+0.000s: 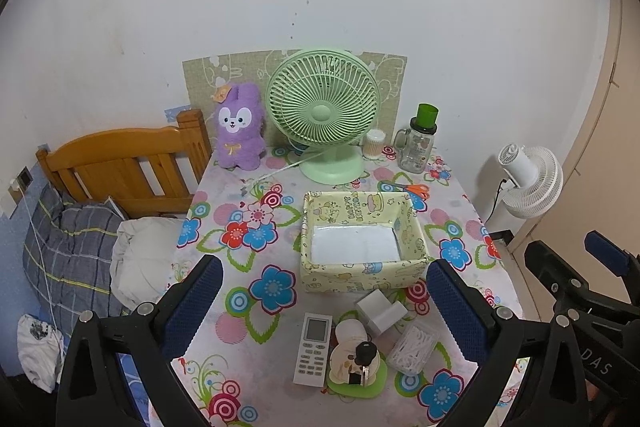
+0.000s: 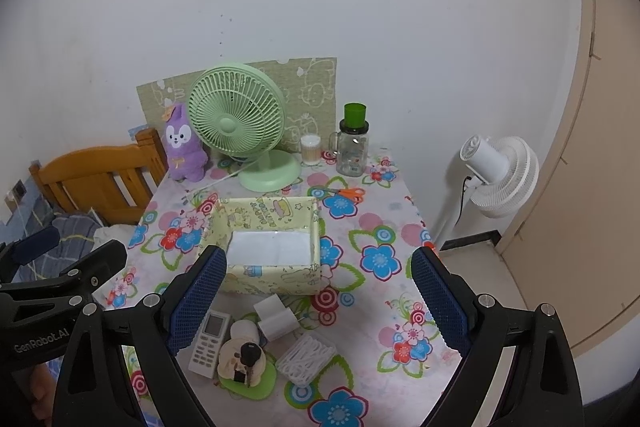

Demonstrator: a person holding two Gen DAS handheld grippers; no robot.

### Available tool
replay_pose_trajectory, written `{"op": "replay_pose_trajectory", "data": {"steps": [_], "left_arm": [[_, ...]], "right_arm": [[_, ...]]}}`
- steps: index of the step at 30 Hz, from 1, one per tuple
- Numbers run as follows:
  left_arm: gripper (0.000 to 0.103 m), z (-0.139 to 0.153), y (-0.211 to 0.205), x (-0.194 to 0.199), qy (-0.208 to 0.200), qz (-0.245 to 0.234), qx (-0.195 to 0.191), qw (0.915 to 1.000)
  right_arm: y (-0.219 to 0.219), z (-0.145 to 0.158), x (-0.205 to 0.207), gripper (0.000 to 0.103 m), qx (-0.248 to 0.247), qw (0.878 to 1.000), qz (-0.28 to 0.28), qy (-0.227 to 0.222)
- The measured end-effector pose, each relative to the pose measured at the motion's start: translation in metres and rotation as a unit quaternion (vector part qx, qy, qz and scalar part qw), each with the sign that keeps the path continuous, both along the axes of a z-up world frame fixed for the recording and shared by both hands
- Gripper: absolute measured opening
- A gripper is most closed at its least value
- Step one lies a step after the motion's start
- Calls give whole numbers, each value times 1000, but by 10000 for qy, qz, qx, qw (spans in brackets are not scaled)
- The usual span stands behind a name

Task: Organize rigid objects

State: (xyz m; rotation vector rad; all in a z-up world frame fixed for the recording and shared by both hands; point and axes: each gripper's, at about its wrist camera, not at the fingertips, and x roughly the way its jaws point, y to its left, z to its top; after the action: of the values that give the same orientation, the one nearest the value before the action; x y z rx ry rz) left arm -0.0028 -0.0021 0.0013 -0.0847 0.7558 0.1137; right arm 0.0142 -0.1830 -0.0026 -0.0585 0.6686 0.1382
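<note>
A yellow cartoon-print box (image 1: 362,235) (image 2: 267,247) stands empty in the middle of the flowered table. In front of it lie a white remote (image 1: 314,349) (image 2: 210,343), a white cube-shaped charger (image 1: 380,311) (image 2: 276,319), a clear case of floss picks (image 1: 412,347) (image 2: 306,357), and a round cream ornament with a black key on a green base (image 1: 354,367) (image 2: 246,367). My left gripper (image 1: 324,311) hovers open above these items. My right gripper (image 2: 318,303) is open too, above the same cluster. Each gripper shows at the edge of the other's view.
At the table's back stand a green desk fan (image 1: 324,111) (image 2: 240,123), a purple plush (image 1: 239,127) (image 2: 185,147), a cotton-swab jar (image 1: 374,143), a green-lidded glass jar (image 1: 418,143) (image 2: 353,143) and orange scissors (image 1: 414,189) (image 2: 349,193). A wooden bed (image 1: 120,167) lies left, a white floor fan (image 1: 528,183) right.
</note>
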Motion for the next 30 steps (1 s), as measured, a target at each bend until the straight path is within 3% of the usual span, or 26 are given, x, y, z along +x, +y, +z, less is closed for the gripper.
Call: {"op": "replay_pose_trajectory", "data": {"steps": [30], "left_arm": [[103, -6, -1, 4, -6, 14, 44, 10000]], "right_arm": [[-1, -2, 8, 96, 66, 10000, 13, 6]]}}
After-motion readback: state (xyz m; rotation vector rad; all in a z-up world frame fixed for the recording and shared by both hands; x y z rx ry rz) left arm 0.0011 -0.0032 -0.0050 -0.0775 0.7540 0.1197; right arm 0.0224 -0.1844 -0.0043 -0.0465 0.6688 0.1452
